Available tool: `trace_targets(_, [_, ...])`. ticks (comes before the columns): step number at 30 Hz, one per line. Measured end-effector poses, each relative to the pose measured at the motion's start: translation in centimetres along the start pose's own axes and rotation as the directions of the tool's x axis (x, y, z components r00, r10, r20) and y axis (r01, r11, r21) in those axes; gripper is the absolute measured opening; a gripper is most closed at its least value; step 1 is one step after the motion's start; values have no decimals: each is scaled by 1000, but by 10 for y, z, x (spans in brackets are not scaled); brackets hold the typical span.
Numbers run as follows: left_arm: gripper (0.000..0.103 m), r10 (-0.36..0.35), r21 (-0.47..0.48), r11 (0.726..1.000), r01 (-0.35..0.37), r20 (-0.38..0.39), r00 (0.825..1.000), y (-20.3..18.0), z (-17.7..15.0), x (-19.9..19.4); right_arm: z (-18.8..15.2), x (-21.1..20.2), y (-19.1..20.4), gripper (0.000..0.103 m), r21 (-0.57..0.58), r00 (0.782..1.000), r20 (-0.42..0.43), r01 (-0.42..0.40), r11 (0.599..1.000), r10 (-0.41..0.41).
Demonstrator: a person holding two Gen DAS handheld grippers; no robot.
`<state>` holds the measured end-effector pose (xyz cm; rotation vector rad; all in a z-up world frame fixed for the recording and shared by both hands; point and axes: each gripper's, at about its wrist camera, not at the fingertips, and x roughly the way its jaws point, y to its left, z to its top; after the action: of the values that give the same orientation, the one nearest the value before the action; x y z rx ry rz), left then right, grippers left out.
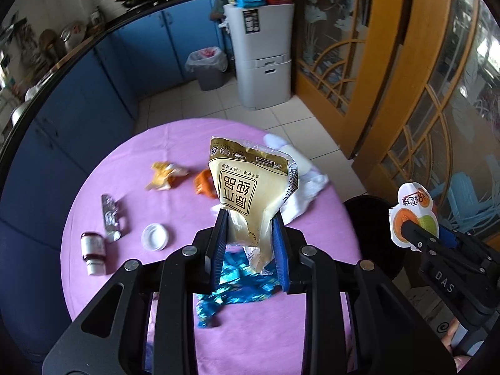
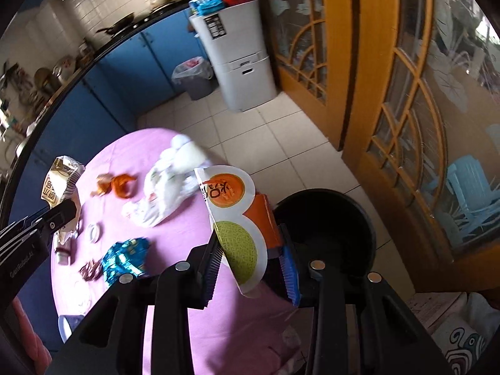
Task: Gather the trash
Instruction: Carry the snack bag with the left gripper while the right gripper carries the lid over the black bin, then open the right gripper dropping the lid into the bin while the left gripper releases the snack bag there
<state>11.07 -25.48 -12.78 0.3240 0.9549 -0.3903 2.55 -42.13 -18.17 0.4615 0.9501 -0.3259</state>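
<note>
left hand-held gripper (image 1: 250, 243) pinches the gold snack bag (image 1: 248, 184) by its bottom, above the pink tabletop (image 1: 93, 218) | right hand-held gripper (image 2: 250, 265) pinches the fruit wrapper (image 2: 240, 234) near the black bin (image 2: 328, 228) | both look light, thin, crinkly, slippery; grip low, firmly

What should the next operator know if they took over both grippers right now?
Left gripper: shut on the gold pouch, held above the table.
Right gripper: shut on the melon wrapper, near the black bin beside the table.
Done: two pieces picked up; neither dropped in the bin yet.
Left on the table: blue foil wrapper, orange wrappers, white bag, foil strip, white cap, small bottle.
Next, probably: release both over the bin, then return for the rest.
</note>
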Motion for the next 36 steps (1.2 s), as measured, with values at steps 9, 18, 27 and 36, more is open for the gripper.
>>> trace_targets(9, [28,0,45,999,-1,17,1000,-39,19,6,17,17,-32,34,40,1000,-2,5,999,-5])
trace_targets(18, [28,7,61,998,-9,34,999,-62,33,9,28,33,-54,36,67,1000,-13,1,998,-1])
trace_targets(27, [28,15,76,997,-17,38,999,-76,40,13,34,44,-71,36,85,1000,-21,-1,996,2])
trace_targets(36, [28,18,87,996,-22,45,999,-84,40,12,32,41,-76,84,71,1000,12,-9,997,8])
